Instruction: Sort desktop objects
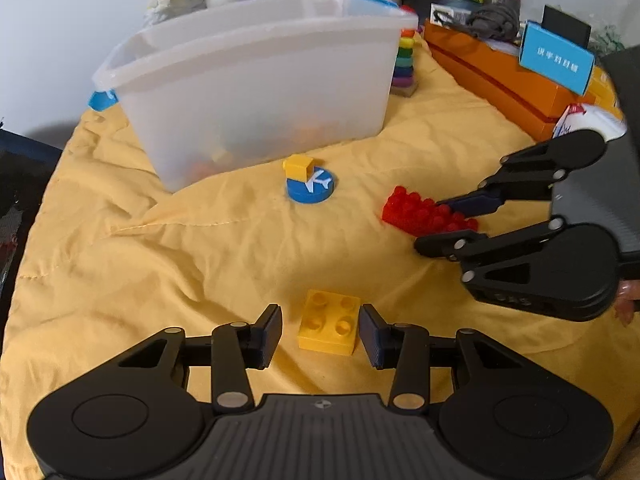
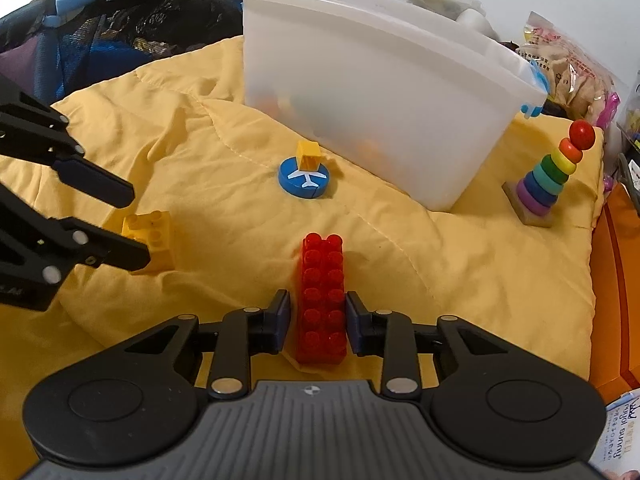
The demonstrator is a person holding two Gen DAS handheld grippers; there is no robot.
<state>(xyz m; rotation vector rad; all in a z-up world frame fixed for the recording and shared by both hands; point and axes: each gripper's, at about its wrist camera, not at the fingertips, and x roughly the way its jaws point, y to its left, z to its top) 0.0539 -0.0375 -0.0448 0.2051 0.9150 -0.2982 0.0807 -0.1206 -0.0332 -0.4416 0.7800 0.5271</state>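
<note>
Yellow quilt is covering the table; the right tongs (image 2: 316,322) are straddling the red brick (image 2: 322,300), its long axis running straight ahead between barely parted pads, while the left tongs (image 1: 320,334) are bracketing the yellow brick (image 1: 329,322), apart.

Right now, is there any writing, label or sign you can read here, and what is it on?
White aeroplane sign, no words: on the blue disc.
White characters on the blue card: too blurred to read.
"mijoi bunny", read with doubt: on the printed sheet at the right wrist view's corner.
Print on the snack bag: too small to read.
Nothing written on the red brick, yellow brick or bin.
</note>
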